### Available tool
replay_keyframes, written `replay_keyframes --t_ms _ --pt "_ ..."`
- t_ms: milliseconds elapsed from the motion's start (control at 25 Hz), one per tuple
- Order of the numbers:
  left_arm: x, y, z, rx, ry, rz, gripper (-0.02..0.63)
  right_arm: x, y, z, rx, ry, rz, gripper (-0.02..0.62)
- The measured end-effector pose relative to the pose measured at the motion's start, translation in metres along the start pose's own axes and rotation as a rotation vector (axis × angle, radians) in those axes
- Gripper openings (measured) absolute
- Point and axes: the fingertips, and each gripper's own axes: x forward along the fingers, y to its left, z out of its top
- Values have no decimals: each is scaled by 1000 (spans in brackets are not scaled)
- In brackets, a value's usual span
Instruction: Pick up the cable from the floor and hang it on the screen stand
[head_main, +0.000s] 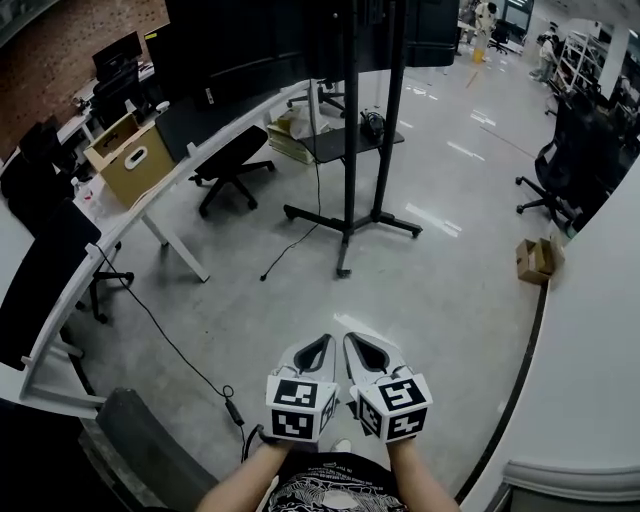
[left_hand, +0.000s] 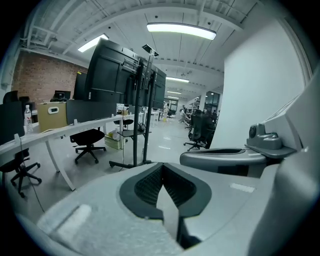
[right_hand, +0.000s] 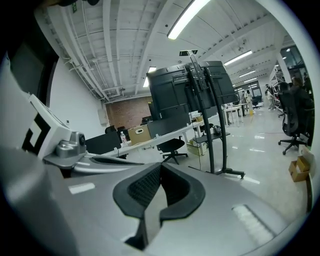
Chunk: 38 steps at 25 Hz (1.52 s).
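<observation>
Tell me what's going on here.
A person holds the left gripper and the right gripper side by side. Both are shut and empty, and they point toward the screen stand. A black cable lies on the floor to their left, untouched. The pickup has not begun.

We wear a black shirt (head_main: 335, 492) with white print; the left gripper (head_main: 326, 341) and right gripper (head_main: 351, 339) are pale grey, with black-and-white marker cubes (head_main: 298, 408).

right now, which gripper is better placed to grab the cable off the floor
Left. The cable lies on the floor close beside the left gripper; the right gripper sits on the far side. Both are shut, empty.
</observation>
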Motion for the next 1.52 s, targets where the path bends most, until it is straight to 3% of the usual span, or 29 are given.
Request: replay_keyframes --t_ms 320,720,1080,1280,1520 --pt "68 95 25 -59 -2 56 2 113 -13 22 -41 48 57 0" --pt "151 244 66 -135 37 98 2 285 -15 61 -55 136 123 0" --pt "206 339 78 -179 51 113 2 395 -21 71 -61 188 137 0" --pt "245 382 61 -197 50 128 3 450 -34 54 -88 204 181 0" --pt "309 446 8 -229 40 156 3 545 -72 -9 -127 253 218 5"
